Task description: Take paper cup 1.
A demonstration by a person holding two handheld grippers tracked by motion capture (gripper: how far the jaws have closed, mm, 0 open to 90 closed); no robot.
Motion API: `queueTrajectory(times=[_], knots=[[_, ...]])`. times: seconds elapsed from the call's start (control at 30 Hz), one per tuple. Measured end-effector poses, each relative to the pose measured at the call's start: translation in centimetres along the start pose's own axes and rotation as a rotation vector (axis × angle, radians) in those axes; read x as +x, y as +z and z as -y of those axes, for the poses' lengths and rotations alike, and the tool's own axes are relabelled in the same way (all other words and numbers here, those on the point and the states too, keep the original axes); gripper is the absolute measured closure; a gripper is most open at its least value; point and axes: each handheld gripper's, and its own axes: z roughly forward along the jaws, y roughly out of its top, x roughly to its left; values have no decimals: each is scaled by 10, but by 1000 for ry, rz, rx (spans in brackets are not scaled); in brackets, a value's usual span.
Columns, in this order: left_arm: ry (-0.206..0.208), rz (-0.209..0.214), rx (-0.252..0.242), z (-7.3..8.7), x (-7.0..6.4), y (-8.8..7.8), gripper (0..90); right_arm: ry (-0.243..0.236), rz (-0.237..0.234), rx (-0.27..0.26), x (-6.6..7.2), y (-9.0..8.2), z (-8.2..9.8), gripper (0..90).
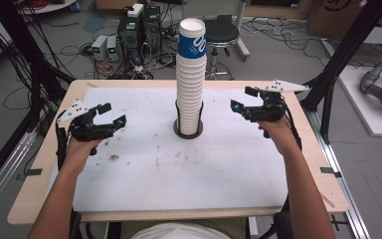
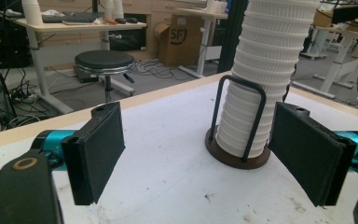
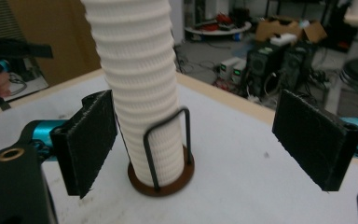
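Both claws — left claw (image 1: 110,116), right claw (image 1: 241,102) — gape wide, well apart from the cup stack (image 1: 190,74) mid-table (image 1: 229,164).

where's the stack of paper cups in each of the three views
High view: stack of paper cups stands at table centre, between the grippers.
Left gripper view: right of centre, top cut off.
Right gripper view: left of centre, top cut off.
Shared landmark: the round brown base with black wire loop.

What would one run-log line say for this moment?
left hand-held gripper: open, empty | right hand-held gripper: open, empty | paper cup stack: upright in holder, untouched
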Motion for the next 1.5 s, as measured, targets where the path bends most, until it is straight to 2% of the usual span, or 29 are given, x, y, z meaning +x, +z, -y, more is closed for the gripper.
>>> queueTrajectory(times=[0.07,0.13,0.17,0.2,0.23,0.27,0.3,0.33,0.4,0.57,0.67,0.83,1.1,1.23,1.37,1.4,1.43,1.5], knots=[[-10,10,-4,-1,0,-1,178,-39,-20,19,2,10,-12,142],[-7,13,-1,-2,0,-1,178,-75,-60,38,4,21,-24,142],[-7,13,-1,-2,0,-1,178,-75,-60,38,4,21,-24,142],[-3,13,0,-3,-1,-2,178,-82,-100,41,6,32,-34,142],[-3,13,0,-3,-1,-2,178,-82,-100,41,6,32,-34,142],[-7,14,-2,-3,-2,-2,178,-65,-141,17,6,41,-43,142],[-7,14,-2,-3,-2,-2,178,-65,-141,17,6,41,-43,142],[-9,16,-4,-4,-1,-3,178,-65,-166,10,7,50,-51,142],[-11,17,-3,-4,-1,-3,178,-59,-204,-12,7,57,-58,142],[-10,18,0,-4,0,-2,178,-80,-242,-21,9,69,-71,142],[-8,21,1,-7,1,0,178,-85,-249,-8,8,77,-77,142],[3,36,6,-17,3,2,178,-112,-289,-15,10,89,-85,142],[23,61,4,-37,4,9,178,-104,-326,-24,7,103,-88,142],[38,96,-14,-57,1,18,178,-111,-321,-21,7,103,-89,151],[57,109,-2,-68,-1,26,179,-105,-300,-17,8,102,-90,161],[71,118,-6,-77,-3,31,179,-110,-300,-18,8,102,-90,163],[71,118,-6,-77,-3,31,179,-110,-300,-18,8,102,-90,163],[76,145,-21,-92,-5,38,179,-119,-303,-11,10,102,-90,170]])
